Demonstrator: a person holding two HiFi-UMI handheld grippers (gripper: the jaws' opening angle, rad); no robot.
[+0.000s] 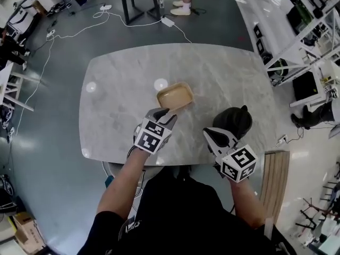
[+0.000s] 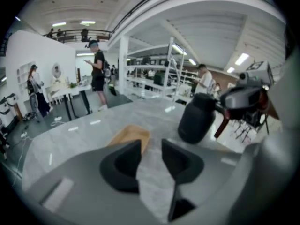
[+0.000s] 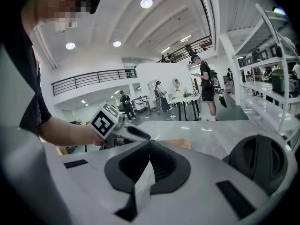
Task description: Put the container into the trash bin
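— What is in front of the right gripper (image 3: pixel 149 143)?

— Its two jaws meet at the tips and nothing is between them. Below the tips there is only a thin wedge of the pale marble surface (image 3: pixel 211 132).

— And further out?

— The tan container (image 3: pixel 182 143) lies on the surface just behind the jaws. From the left a bare arm (image 3: pixel 65 132) brings in the left gripper (image 3: pixel 135 133), marker cube on top, near the container; if it touches, I cannot tell. At the right stands the black trash bin (image 3: pixel 260 162), very close, apart from the container. Far back a person (image 3: pixel 204 86) stands on the floor.
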